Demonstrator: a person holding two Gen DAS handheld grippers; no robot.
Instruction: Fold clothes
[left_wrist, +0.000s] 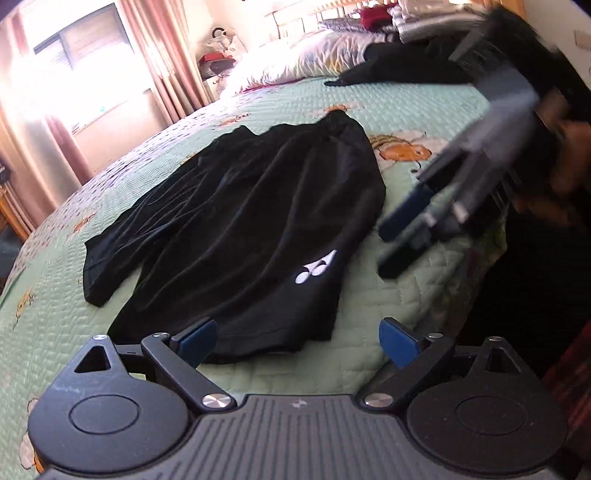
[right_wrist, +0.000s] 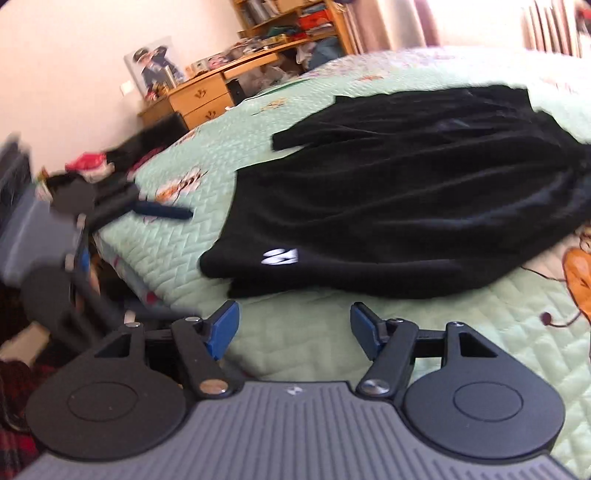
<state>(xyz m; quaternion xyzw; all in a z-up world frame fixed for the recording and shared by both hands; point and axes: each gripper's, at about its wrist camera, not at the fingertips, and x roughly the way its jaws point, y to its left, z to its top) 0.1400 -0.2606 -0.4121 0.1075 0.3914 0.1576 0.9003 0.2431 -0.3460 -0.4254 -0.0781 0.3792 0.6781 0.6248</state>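
Observation:
A black garment (left_wrist: 243, 221) with a white logo (left_wrist: 316, 273) lies spread on the green quilted bedspread (left_wrist: 406, 107). My left gripper (left_wrist: 297, 341) is open and empty, just above the garment's near hem. In the right wrist view the same garment (right_wrist: 406, 192) lies ahead with its logo (right_wrist: 280, 256) near the front edge. My right gripper (right_wrist: 293, 326) is open and empty, a little short of the hem. The right gripper also shows blurred in the left wrist view (left_wrist: 402, 236), beside the garment. The left gripper shows blurred at the left in the right wrist view (right_wrist: 162, 212).
More dark clothes (left_wrist: 399, 66) and white pillows (left_wrist: 295, 62) lie at the far end of the bed. A window with pink curtains (left_wrist: 92, 85) is at the left. A wooden desk with drawers (right_wrist: 207, 96) stands beyond the bed. The bed edge (right_wrist: 122, 254) drops off at the left.

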